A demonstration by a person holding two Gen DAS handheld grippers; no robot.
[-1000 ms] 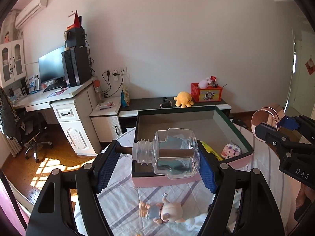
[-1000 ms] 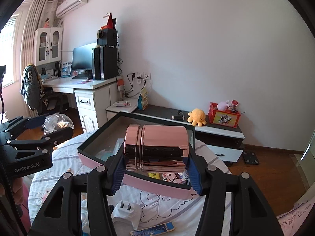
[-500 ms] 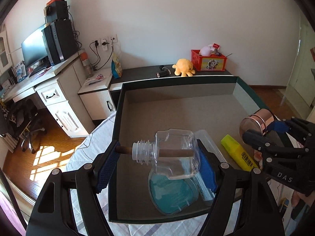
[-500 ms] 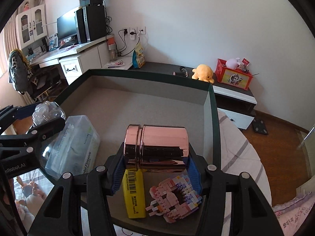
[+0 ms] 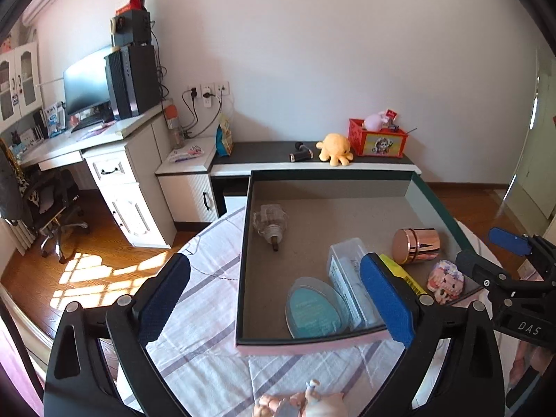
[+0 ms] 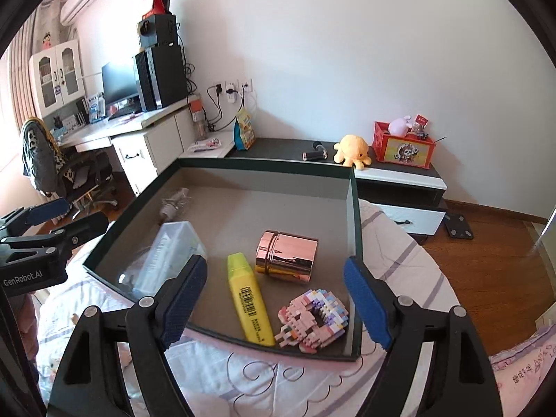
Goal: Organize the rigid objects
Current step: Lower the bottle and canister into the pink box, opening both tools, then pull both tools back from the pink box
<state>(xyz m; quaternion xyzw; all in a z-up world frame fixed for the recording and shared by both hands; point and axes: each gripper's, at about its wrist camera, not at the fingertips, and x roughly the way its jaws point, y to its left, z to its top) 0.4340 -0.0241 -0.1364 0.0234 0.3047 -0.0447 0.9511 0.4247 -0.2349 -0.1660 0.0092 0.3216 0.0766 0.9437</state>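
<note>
A green-rimmed box [image 5: 243, 243] [image 6: 355, 243] sits on the bed. Inside it, a clear glass bottle [image 5: 270, 224] [image 6: 173, 203] lies on its side at the far left. A rose-gold tin [image 5: 416, 245] [image 6: 286, 256] lies near a yellow highlighter [image 6: 249, 299], a pixel-block figure [image 6: 312, 319], a clear plastic case [image 5: 351, 278] and a teal oval case [image 5: 314, 309]. My left gripper [image 5: 274, 267] hangs over the box's near left corner, its jaws opening, with nothing pressed between the pads. My right gripper [image 6: 274, 264] hovers above the near edge, its jaws opening too, clear of the tin.
A small doll [image 5: 302, 399] lies on the striped sheet in front of the box. Beyond the bed are a white desk [image 5: 114, 160] with a monitor, an office chair [image 5: 52, 201], and a low cabinet [image 5: 264, 151] with a yellow octopus plush [image 5: 335, 147] and a red box [image 5: 377, 139].
Both grippers let go: the bottle now lies at the far left in the box and the tin lies near the highlighter. Both grippers drew back toward the box's near edge with jaws wider.
</note>
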